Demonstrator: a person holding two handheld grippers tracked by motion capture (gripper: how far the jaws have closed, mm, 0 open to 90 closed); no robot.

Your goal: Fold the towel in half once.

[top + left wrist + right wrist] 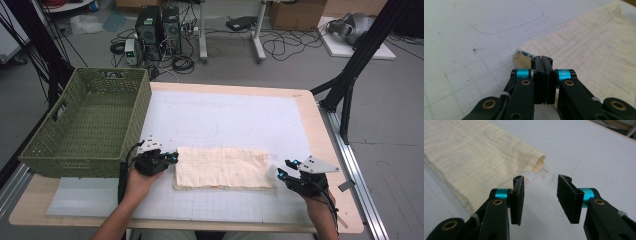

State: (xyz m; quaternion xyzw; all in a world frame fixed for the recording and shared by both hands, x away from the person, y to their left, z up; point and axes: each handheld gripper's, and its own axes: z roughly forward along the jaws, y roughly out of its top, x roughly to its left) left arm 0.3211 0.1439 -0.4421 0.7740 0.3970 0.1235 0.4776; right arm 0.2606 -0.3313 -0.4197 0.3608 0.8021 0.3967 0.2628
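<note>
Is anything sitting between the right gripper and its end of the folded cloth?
Nothing visible. The right gripper stands open just off the cloth's end, with bare white mat between its pads. One pad sits beside the cloth's edge and small white tag.

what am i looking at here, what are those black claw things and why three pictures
A person sits at a table holding a hand-worked clamp tool in each hand. The high view looks down from above; the other two come from small cameras riding on each tool, looking along its black jaws. On the white mat lies a folded cream cloth, with a green woven basket at the left. The left gripper is at the cloth's left edge with its jaws pressed together; whether it pinches the cloth is hard to tell. The right gripper is open, beside the cloth's right end, holding nothing.
</note>
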